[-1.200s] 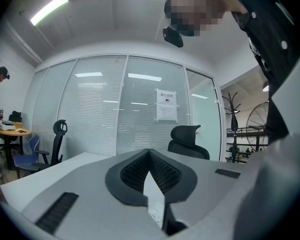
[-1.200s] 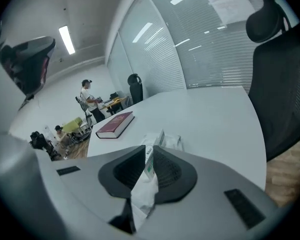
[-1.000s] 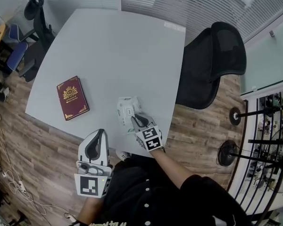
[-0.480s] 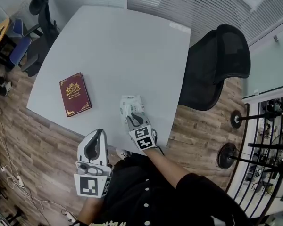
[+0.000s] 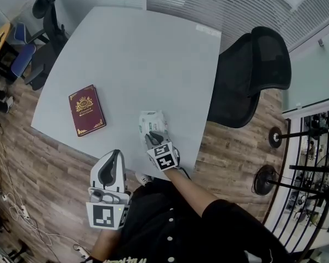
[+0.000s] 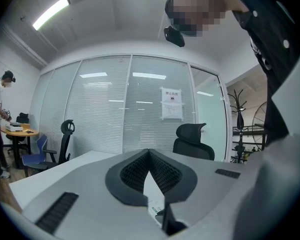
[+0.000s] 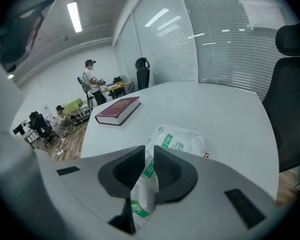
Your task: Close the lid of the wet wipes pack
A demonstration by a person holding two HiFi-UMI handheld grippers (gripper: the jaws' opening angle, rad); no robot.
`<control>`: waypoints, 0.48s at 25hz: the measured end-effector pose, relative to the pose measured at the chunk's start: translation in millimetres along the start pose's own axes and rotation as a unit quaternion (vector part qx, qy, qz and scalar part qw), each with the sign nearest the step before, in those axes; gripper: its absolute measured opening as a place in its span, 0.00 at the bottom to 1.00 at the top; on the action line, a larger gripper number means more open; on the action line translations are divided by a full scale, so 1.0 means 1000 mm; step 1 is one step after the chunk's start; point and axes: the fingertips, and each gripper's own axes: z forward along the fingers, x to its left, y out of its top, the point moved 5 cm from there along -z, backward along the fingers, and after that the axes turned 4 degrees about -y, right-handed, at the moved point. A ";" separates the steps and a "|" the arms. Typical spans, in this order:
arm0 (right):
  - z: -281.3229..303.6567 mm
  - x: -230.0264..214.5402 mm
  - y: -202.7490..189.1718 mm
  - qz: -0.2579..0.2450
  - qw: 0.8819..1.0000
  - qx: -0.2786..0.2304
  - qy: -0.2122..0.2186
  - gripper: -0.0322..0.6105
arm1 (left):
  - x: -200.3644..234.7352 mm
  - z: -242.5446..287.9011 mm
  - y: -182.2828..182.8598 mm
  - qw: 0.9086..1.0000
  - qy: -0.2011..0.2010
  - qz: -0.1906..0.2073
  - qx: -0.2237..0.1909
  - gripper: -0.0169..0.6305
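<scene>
The soft white plastic pack of wet wipes point(image 5: 153, 121) carries green labels. The left gripper point(image 5: 117, 155) and the right gripper point(image 5: 148, 136) are light grey with black ribbed pads, and each of their cubes has black and white square markers. To the left, the dark red hardcover book point(image 5: 86, 110) shows a gold ornament. The smooth table point(image 5: 142, 59) is pale grey. At the right, the mesh office chair point(image 5: 263, 59) is black. The plank floor point(image 5: 49, 163) has brown wood grain.

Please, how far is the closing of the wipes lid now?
Done: right claw is at the pack. In hand: jaws nearly together over it, seemingly pressing. To do: confirming closure; the lid is hidden under the claw. Left claw idles, shut.
</scene>
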 end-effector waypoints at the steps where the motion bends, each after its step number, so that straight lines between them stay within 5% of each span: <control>1: 0.001 -0.001 -0.001 0.003 1.000 0.002 0.002 0.16 | 0.000 0.000 0.000 1.000 0.000 0.000 0.000 0.05; 12: 0.015 -0.015 -0.008 0.078 0.996 0.020 0.047 0.16 | 0.003 0.005 -0.002 1.000 0.000 -0.002 0.004 0.05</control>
